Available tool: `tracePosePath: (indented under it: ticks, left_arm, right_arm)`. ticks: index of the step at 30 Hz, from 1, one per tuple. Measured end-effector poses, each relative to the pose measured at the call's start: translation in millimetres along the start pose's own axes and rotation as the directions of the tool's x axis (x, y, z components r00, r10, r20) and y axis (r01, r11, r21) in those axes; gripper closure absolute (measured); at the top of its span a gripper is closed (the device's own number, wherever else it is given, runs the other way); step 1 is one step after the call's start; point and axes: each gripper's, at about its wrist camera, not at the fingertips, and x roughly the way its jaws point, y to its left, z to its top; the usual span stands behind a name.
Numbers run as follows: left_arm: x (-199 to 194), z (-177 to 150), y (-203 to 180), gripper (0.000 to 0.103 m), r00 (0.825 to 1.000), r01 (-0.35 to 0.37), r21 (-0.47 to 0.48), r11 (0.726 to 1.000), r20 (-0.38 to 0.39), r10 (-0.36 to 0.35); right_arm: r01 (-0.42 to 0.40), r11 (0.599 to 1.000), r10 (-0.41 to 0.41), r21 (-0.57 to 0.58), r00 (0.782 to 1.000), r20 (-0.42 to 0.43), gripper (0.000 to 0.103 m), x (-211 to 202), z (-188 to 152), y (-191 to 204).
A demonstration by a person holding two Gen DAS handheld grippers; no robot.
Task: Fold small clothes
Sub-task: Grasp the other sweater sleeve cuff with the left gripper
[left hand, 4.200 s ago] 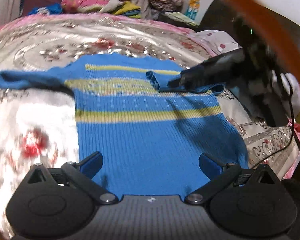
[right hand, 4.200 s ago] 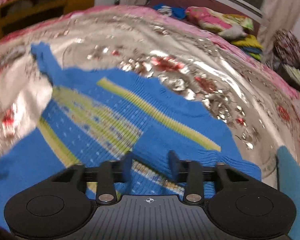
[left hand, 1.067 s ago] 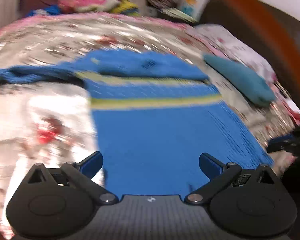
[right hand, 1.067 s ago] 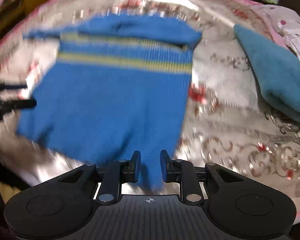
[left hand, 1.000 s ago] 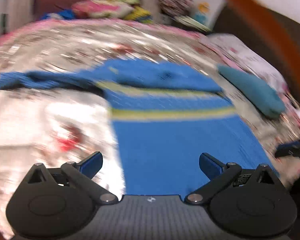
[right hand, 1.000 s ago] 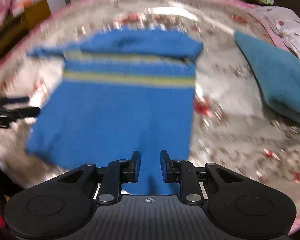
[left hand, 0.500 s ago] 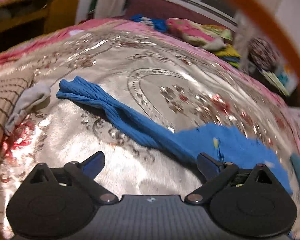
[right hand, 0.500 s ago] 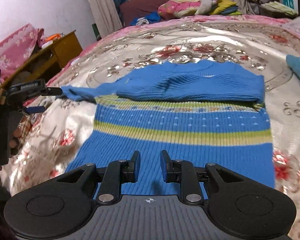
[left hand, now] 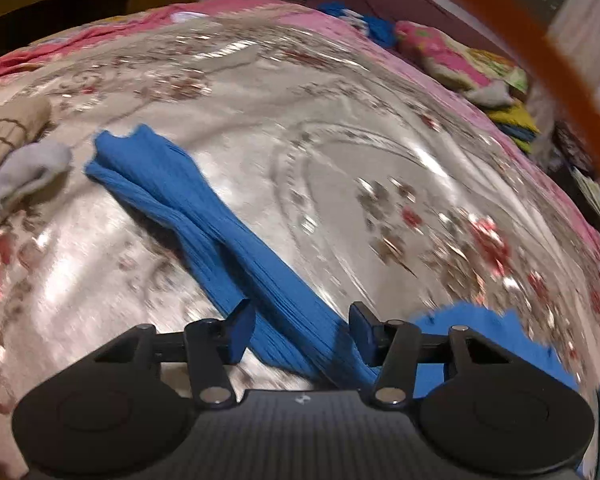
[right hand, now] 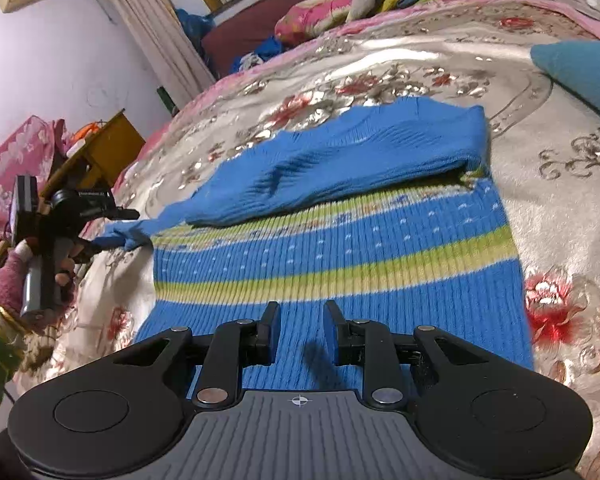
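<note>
A blue knit sweater with yellow-green stripes lies flat on the bed, one sleeve folded across its chest. Its other sleeve stretches out over the bedspread in the left wrist view. My left gripper straddles that sleeve near the shoulder, jaws partly closed around it, not pinching. It also shows in the right wrist view at the sweater's left. My right gripper hovers over the sweater's lower hem, jaws narrowly open and empty.
A teal cloth lies at the bed's right. A grey sock and a tan striped cloth lie left of the sleeve cuff. Folded clothes pile at the far end. A wooden cabinet stands by the bed's left edge.
My left gripper has moved down onto the outstretched sleeve and its jaws have narrowed around it. My right gripper stays over the hem, nearly unmoved.
</note>
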Motion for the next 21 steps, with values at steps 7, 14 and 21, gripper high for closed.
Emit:
tracePosePath:
  ticks: [7,14,21]
  left_arm:
    - [13,29,29,0.047,0.999,-0.038,-0.07,0.997,0.001,0.038]
    - [20,56,41,0.047,0.999,-0.036,-0.132,0.991,0.014,0.038]
    - [-2,65,43,0.047,0.997,-0.061,-0.072,0.996,0.043,0.064]
  right_arm:
    - [-0.008,1.0,0.008,0.01,0.999,-0.032,0.078,10,-2,-2]
    - [-0.005,1.0,0.007,0.025,0.999,-0.051,0.078,17,-5,-6]
    - [-0.019,0.999,0.022,0.044,0.998,-0.053,0.078,18,-4,-11]
